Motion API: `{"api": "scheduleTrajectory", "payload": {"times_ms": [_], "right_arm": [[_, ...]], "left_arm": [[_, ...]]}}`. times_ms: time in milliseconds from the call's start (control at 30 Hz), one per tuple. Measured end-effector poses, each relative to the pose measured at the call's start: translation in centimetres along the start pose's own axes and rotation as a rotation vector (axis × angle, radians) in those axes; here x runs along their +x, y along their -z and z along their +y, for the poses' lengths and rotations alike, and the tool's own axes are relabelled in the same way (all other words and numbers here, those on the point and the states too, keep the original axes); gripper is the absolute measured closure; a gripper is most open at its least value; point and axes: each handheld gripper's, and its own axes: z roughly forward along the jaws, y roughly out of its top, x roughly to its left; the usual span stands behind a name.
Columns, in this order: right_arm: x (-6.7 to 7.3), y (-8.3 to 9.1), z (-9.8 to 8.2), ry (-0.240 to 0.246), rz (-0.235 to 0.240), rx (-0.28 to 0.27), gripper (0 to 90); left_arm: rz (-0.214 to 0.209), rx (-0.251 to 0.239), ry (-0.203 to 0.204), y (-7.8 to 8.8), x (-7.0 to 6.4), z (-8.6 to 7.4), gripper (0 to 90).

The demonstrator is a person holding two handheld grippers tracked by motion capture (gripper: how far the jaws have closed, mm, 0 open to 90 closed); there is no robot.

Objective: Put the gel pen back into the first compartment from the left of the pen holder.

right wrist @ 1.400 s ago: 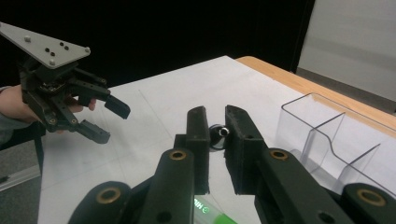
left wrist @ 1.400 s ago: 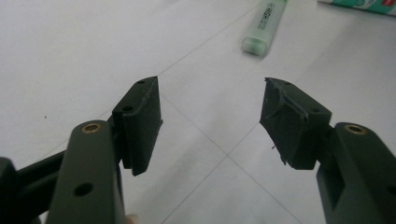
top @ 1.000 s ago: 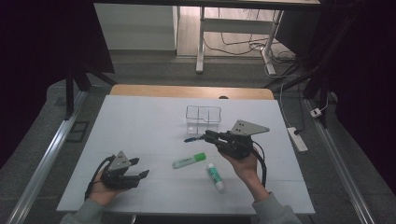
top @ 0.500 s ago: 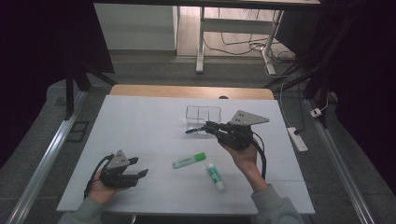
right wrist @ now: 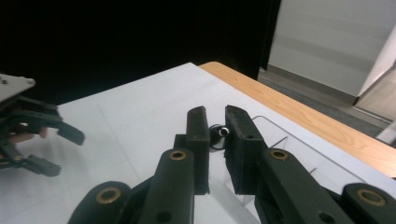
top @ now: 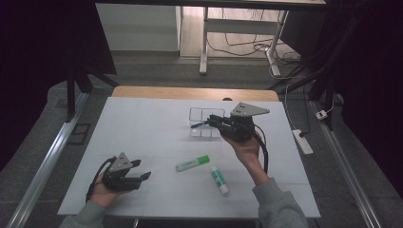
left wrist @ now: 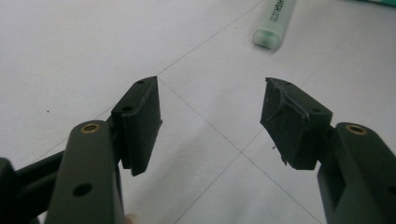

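Note:
My right gripper (top: 215,124) is shut on a dark pen (top: 196,126) with a bluish end, held level over the clear compartment box (top: 206,114) at the table's middle back. In the right gripper view the pen's round end (right wrist: 220,132) sits pinched between the two pads, above the box's clear wall (right wrist: 286,138). My left gripper (top: 141,173) rests near the front left edge of the table, open and with nothing between its fingers (left wrist: 140,116). A green highlighter (top: 192,163) lies between the two hands.
A white and green glue stick (top: 219,180) lies right of the highlighter, near the front. The highlighter's end (left wrist: 275,21) lies ahead of the left jaws. The white table (top: 142,128) has a wooden far edge (top: 190,92). The left gripper (right wrist: 42,140) stands off to the left in the right gripper view.
My right gripper has carried the pen away from me and a little upward, from beside the highlighter to over the clear box. The left gripper has stayed put.

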Motion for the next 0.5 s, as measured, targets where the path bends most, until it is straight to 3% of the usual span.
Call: {"api": "scheduleTrajectory", "payload": {"times_ms": [500], "right_arm": [[-3.0, -1.6, 2.7, -0.028, -0.082, 0.036, 79.6]], "left_arm": [[0.002, 0.004, 0.003, -0.1, 0.2, -0.1, 36.7]]}}
